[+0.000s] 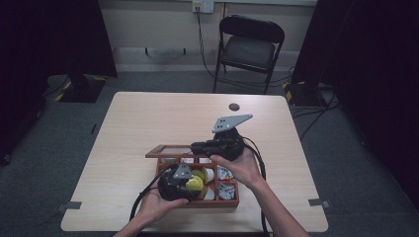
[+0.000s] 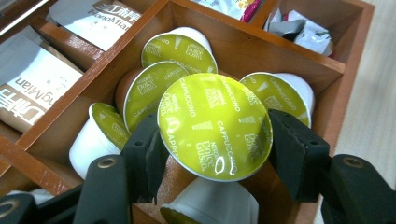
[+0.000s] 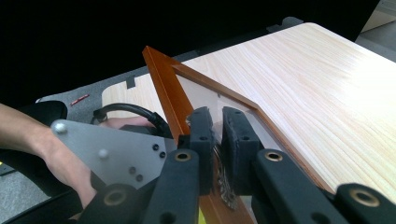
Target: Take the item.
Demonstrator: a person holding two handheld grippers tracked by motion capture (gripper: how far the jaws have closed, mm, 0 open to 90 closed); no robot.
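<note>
Dim room, dark curtains either side, folding chair point(image 1: 251, 47) against the far wall, pale wooden bench point(image 1: 148, 123) in the middle.

High view: wooden box point(image 1: 230, 201) with compartments sits near the person's edge of the bench, its glass-panelled lid point(image 1: 170, 149) raised at the far side. Left claw point(image 1: 190, 182) is over the box's middle compartments, a green-topped pod at its tip. Right claw point(image 1: 195, 147) reaches leftward to the lid's frame.

Left gripper view: jaws clenched on a coffee pod point(image 2: 215, 127), pinched by its rim from both sides, foil face tilted toward the camera. It hangs just above its compartment, where more pods point(image 2: 180, 49) lie tumbled. Sachets point(image 2: 28, 88) fill the neighbouring cells.

Right gripper view: jaws of the right claw point(image 3: 218, 135) nearly closed on the lid's edge, one either side of frame and glass, grasping it. Lid's long edge runs away from the camera, up and left.

Judgement: the pod is straight ahead in the left claw, clear of the box walls; the lid stays up only while the right holds it.
</note>
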